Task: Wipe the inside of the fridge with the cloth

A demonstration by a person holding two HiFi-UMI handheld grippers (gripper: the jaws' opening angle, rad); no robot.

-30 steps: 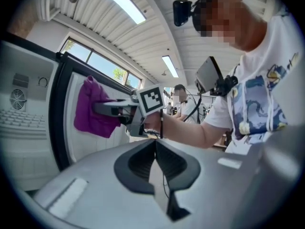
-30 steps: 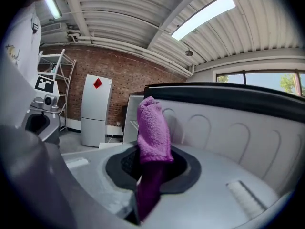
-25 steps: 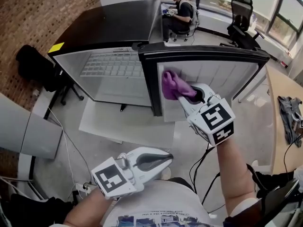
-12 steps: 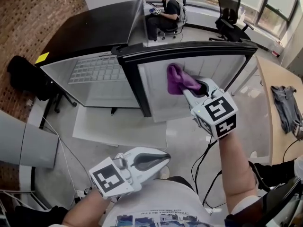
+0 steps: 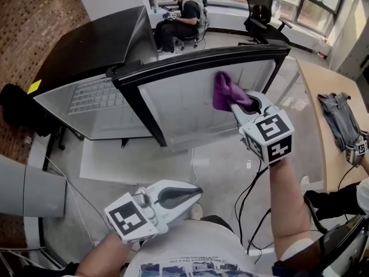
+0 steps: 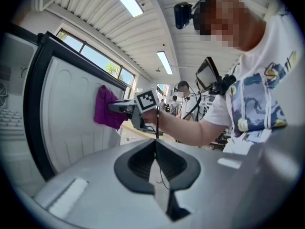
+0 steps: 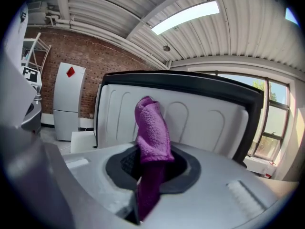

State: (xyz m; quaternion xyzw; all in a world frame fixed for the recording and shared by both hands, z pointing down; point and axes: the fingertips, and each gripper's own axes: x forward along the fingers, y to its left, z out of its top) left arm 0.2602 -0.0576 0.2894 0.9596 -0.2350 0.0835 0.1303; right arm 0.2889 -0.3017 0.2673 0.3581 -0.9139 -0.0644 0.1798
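1. Cloth (image 5: 225, 91), purple and fluffy, is clamped in my right gripper (image 5: 238, 104) at about one o'clock in the head view. Its bunched end sticks out past the jaws.
2. That bunched end presses on the white ribbed inner panel of the open fridge door (image 5: 184, 105), near the panel's upper right corner.
3. My left gripper (image 5: 195, 193) hangs at six o'clock, close to my chest. Its jaws are pressed together with nothing between them.
4. The fridge body (image 5: 86, 51), black on top, stands at ten o'clock, and a white wire rack (image 5: 95, 97) shows inside it.
5. At twelve o'clock, well beyond the fridge, a person (image 5: 180, 10) sits on a chair.
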